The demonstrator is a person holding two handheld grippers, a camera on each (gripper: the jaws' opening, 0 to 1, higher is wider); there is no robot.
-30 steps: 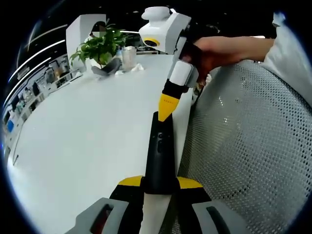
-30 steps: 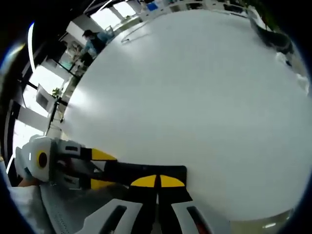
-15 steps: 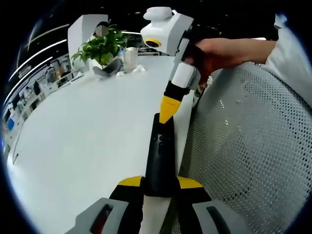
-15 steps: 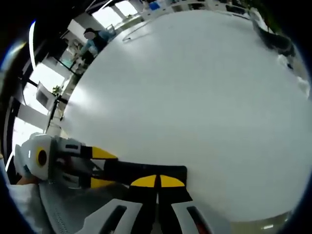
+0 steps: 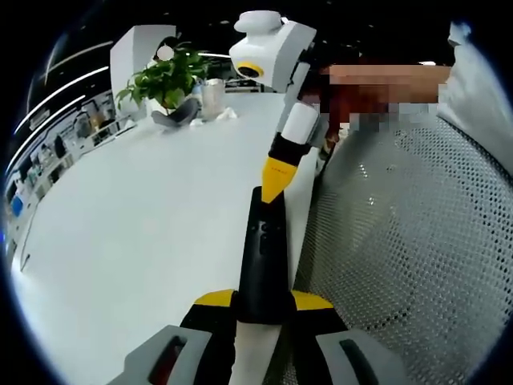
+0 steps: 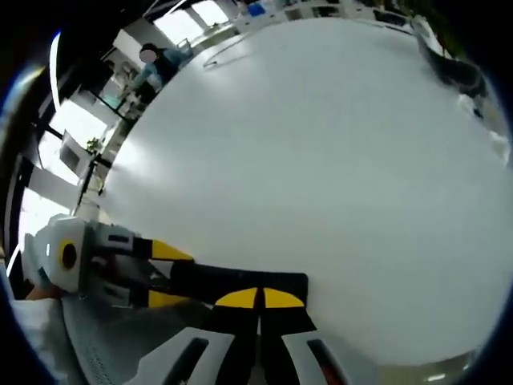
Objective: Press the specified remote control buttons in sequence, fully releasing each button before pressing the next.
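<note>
No readable text, labels or numbers; remote control [image 5: 262,257] markings too small.

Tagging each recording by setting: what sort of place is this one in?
Probably an open office or showroom: a large white table, a potted plant at its far end, a mesh office chair, and shelving along the far wall.

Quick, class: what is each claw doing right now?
Left claw: shut on the remote.
Right claw: shut, tips on the remote's far end.

Both views close, sharing remote [image 5: 263,257]
</note>
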